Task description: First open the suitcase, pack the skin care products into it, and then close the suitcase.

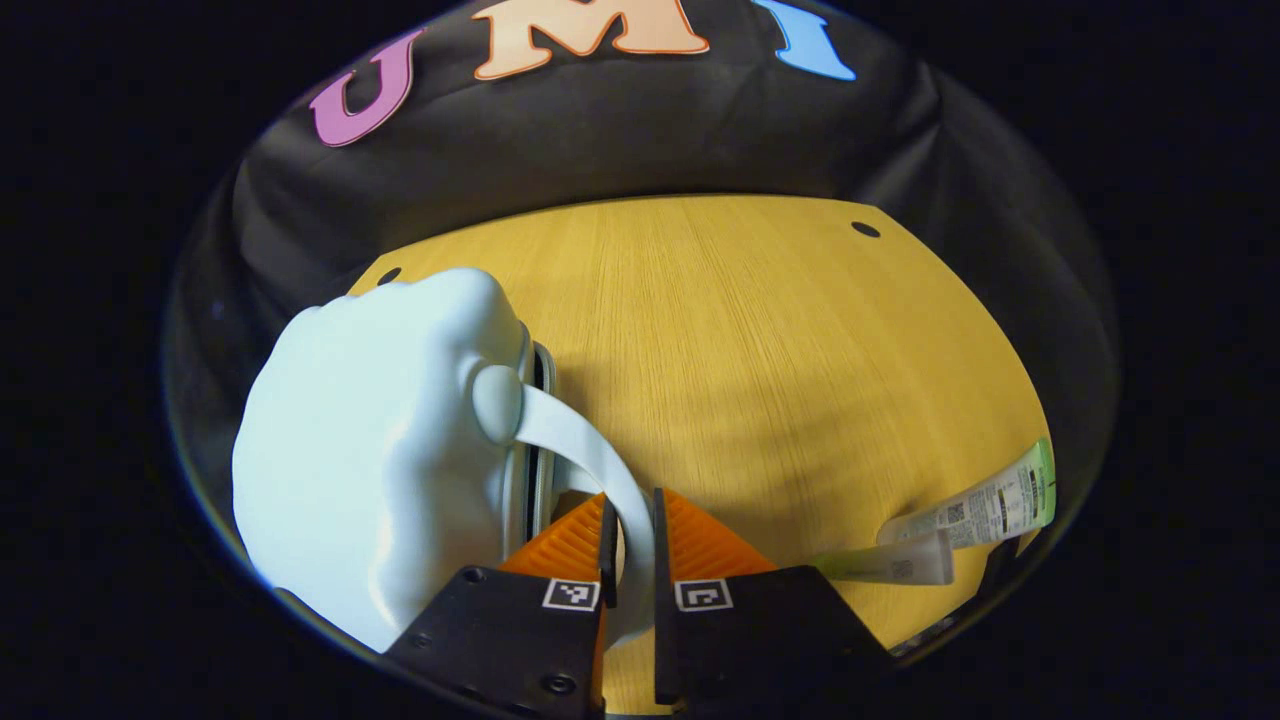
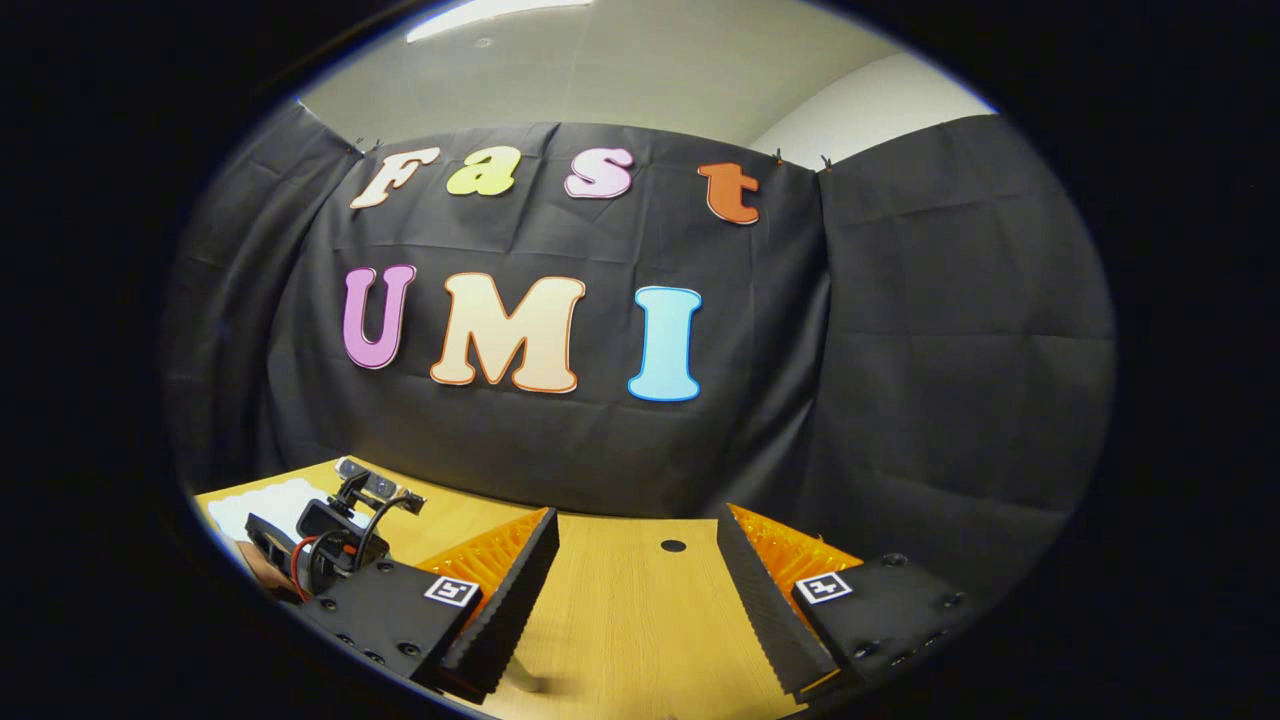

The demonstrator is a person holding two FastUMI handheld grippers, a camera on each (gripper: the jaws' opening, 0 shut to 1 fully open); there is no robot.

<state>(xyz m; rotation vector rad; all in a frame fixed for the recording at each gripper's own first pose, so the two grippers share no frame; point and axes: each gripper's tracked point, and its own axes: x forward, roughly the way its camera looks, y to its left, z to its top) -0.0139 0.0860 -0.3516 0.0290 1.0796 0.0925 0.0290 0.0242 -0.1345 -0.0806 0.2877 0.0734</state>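
Observation:
A pale blue, rounded suitcase (image 1: 370,460) lies at the left of the wooden table (image 1: 760,340), its seam facing right and looking closed. A pale handle (image 1: 580,440) arcs from a round knob on the suitcase down between my left gripper's (image 1: 630,512) fingers, which are shut on it. Two skin care tubes lie at the table's right front: a green-ended one (image 1: 985,505) and a smaller whitish one (image 1: 890,565). In the right gripper view my right gripper (image 2: 635,530) hangs open above the table (image 2: 640,620), holding nothing. Far off at its left are the left gripper (image 2: 335,545) and a bit of the suitcase (image 2: 285,495).
Small dark holes mark the tabletop, at the back right (image 1: 865,229), the back left (image 1: 389,275) and ahead of my right gripper (image 2: 673,546). Black cloth walls close in the table's far side.

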